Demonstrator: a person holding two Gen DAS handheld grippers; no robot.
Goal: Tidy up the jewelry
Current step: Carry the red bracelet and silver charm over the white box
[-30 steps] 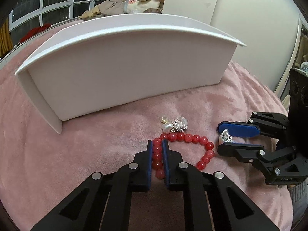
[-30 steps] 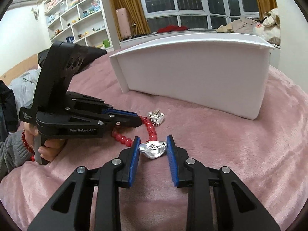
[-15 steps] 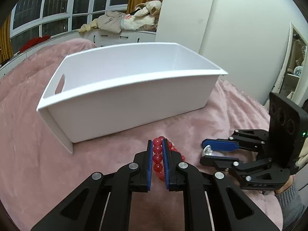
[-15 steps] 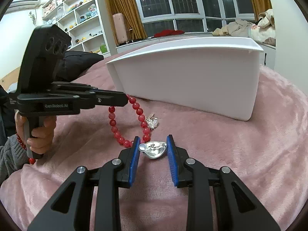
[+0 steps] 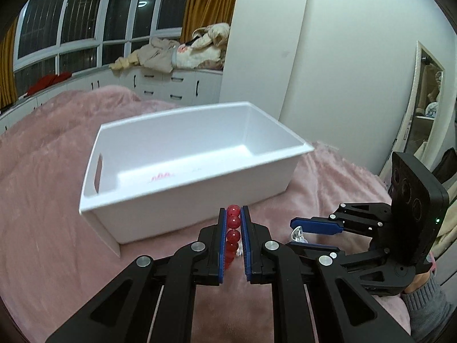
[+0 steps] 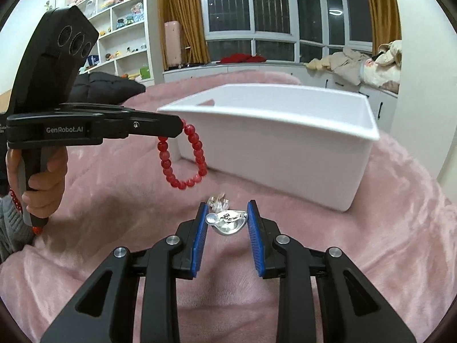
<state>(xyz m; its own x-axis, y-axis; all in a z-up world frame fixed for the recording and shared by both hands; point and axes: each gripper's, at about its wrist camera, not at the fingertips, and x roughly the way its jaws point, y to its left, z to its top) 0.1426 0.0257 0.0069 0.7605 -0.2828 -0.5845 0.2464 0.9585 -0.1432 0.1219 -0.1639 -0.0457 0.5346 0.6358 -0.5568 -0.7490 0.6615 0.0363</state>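
We have the left gripper (image 5: pixel 233 223) clenched on the red bead bracelet (image 6: pixel 182 157), dangling near the white bin's (image 6: pixel 285 154) near wall. Right gripper (image 6: pixel 227 223) grips the silver piece (image 6: pixel 228 224). Risk: beads snag the rim, bracelet slips onto the pink blanket (image 6: pixel 385 228).

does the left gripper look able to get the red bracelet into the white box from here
Probably yes: the left gripper holds the red bracelet in the air just short of the white box, whose open top looks unobstructed.

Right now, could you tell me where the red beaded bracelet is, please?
The red beaded bracelet hangs clamped in the left hand-held gripper, lifted off the pink blanket, just in front of the white plastic bin.
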